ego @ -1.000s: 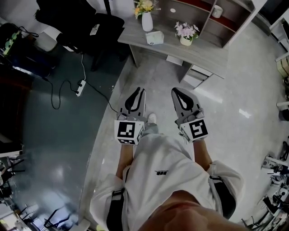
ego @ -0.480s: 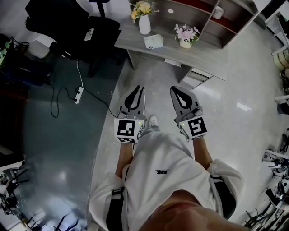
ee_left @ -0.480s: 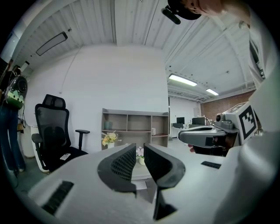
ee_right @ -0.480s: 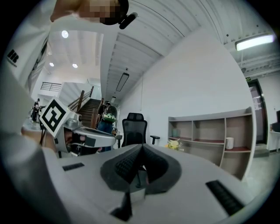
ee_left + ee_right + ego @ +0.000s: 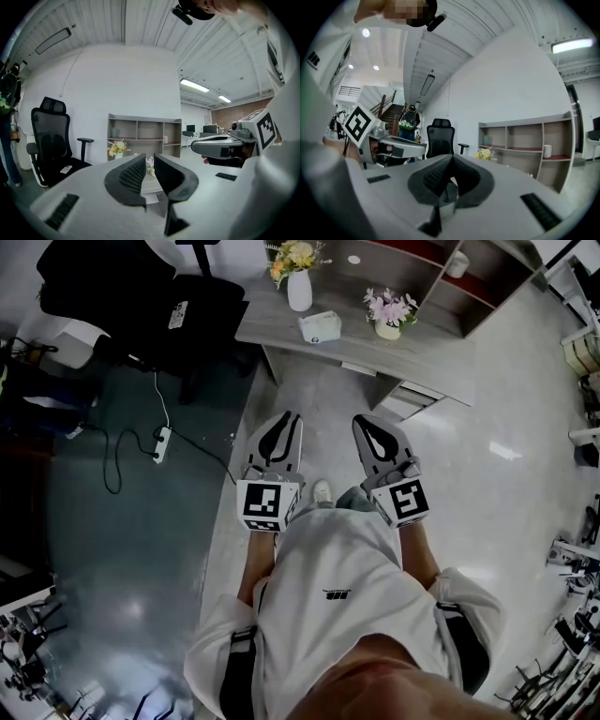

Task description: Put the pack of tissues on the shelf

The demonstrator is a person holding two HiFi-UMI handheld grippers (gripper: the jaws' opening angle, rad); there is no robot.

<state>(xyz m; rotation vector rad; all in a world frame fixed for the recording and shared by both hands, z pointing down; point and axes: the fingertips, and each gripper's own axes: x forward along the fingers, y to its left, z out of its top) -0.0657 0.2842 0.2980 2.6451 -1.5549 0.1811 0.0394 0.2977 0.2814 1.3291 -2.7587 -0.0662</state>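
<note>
The pack of tissues (image 5: 320, 326) is a pale box lying on the grey desk (image 5: 431, 357), between a white vase of yellow flowers (image 5: 298, 277) and a pot of pink flowers (image 5: 387, 315). The wooden shelf (image 5: 412, 268) stands along the back of the desk. Both grippers hang over the floor in front of me, well short of the desk. My left gripper (image 5: 292, 420) holds nothing and its jaws stand a narrow slit apart (image 5: 150, 161). My right gripper (image 5: 367, 420) is empty too, and its pads meet at the tips (image 5: 451, 164).
A black office chair (image 5: 187, 306) stands left of the desk, with a remote on its seat. A power strip (image 5: 162, 439) and its cable lie on the dark floor to the left. A drawer unit (image 5: 403, 399) sits under the desk. A person (image 5: 408, 124) stands far off.
The desk and chair have slid slightly in the head view as I shifted. Both grippers stay side by side in front of me, unchanged in how they stand.
</note>
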